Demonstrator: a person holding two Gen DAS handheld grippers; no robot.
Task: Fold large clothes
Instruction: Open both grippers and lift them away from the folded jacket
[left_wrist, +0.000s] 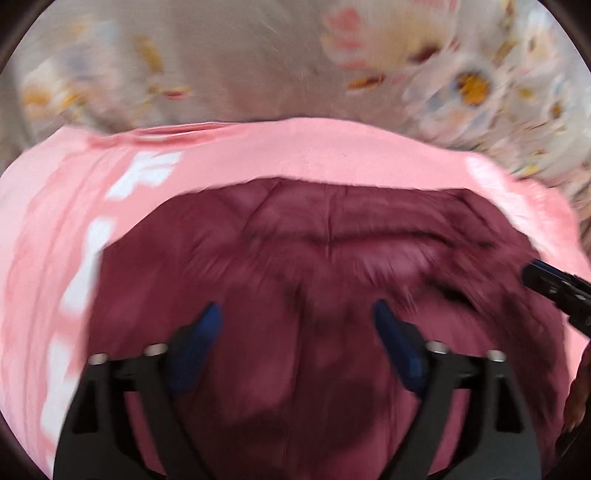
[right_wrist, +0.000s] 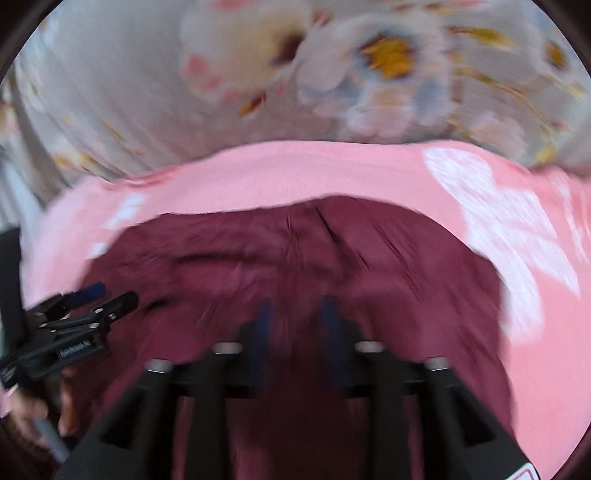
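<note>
1. Centrally, in both views, a maroon garment (left_wrist: 314, 280) lies spread on a pink cloth (left_wrist: 258, 147) with white markings; that cloth rests on a flowered sheet (left_wrist: 472, 85). All surfaces are smeared by motion blur.
2. Left wrist view: the left gripper (left_wrist: 295, 314) sits over the near half of the garment. Its blue fingertips (left_wrist: 210, 317) stand wide apart, with nothing between them and no cloth caught on either.
3. Left wrist view only: a raised crosswise crease runs over the garment's far half, below its straight far edge. A row of white blocks on the pink cloth runs down the left side.
4. Left wrist view, right edge: the tip of the right gripper (left_wrist: 546, 280) enters over the garment's right margin; its jaws cannot be read from here.
5. Right wrist view: the right gripper (right_wrist: 297, 314) hangs over the garment with its blue fingers parted by a narrower gap, nothing gripped.
6. Right wrist view only: a large white patch (right_wrist: 498, 221) marks the pink cloth to the right of the garment.
7. Right wrist view, left edge: the left gripper (right_wrist: 107, 295) appears from the side, jaws spread, above the garment's left margin. Below it, a hand (right_wrist: 33, 406) on a grey handle is partly visible.
</note>
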